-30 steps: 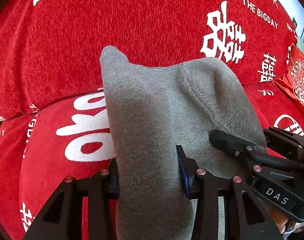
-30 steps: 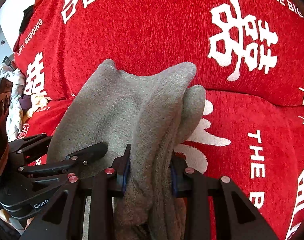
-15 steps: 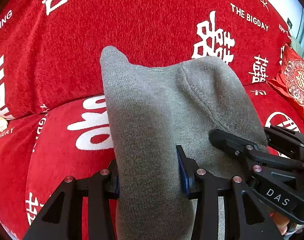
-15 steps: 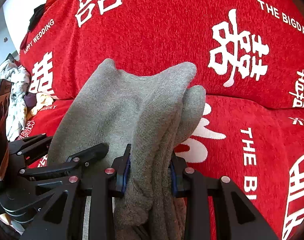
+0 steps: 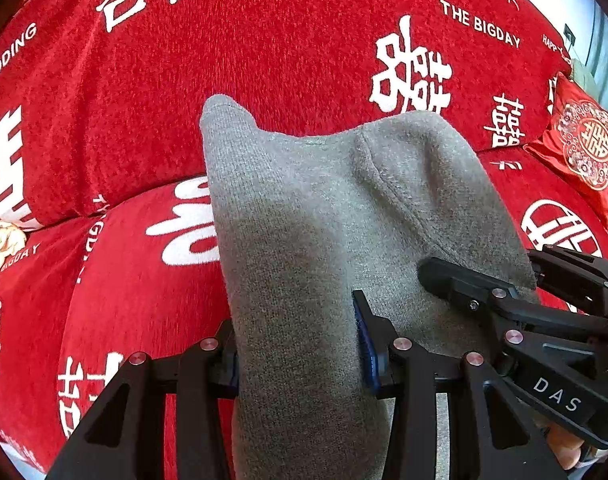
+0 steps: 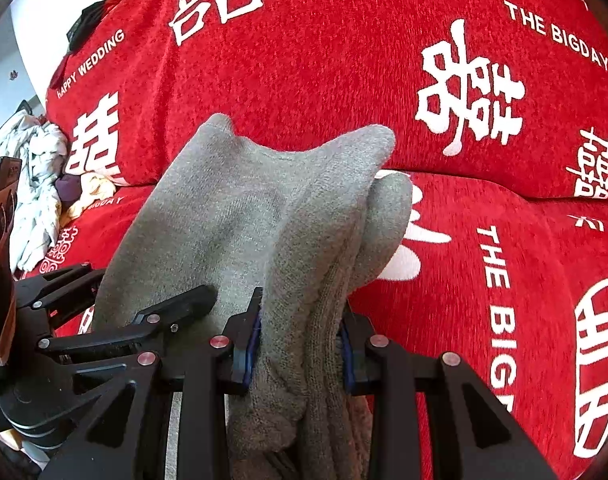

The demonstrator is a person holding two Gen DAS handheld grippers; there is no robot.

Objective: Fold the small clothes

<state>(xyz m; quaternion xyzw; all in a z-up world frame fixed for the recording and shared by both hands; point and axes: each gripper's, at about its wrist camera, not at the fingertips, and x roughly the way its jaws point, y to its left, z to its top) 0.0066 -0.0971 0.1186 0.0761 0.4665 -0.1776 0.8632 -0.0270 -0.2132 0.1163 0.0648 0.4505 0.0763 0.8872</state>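
A grey knitted sock [image 5: 304, 208] is held up in the air between both grippers, above a red sofa. My left gripper [image 5: 295, 344] is shut on one end of it, the cloth bunched between its blue pads. My right gripper [image 6: 299, 344] is shut on the other end, where the grey sock [image 6: 263, 216] is doubled into several layers. The two grippers are close side by side; the right gripper shows at the right of the left wrist view [image 5: 504, 308], and the left gripper shows at the left of the right wrist view [image 6: 115, 320].
The red sofa cover [image 5: 263, 40] with white characters and "THE BIGDAY" lettering fills the background. A red embroidered cushion [image 5: 584, 148] lies at the far right. A heap of white and dark clothes [image 6: 39, 184] lies at the sofa's left end.
Both grippers have lifted or tilted up a little with the sock, so more of the sofa backrest shows. Their grip on the sock has not changed.
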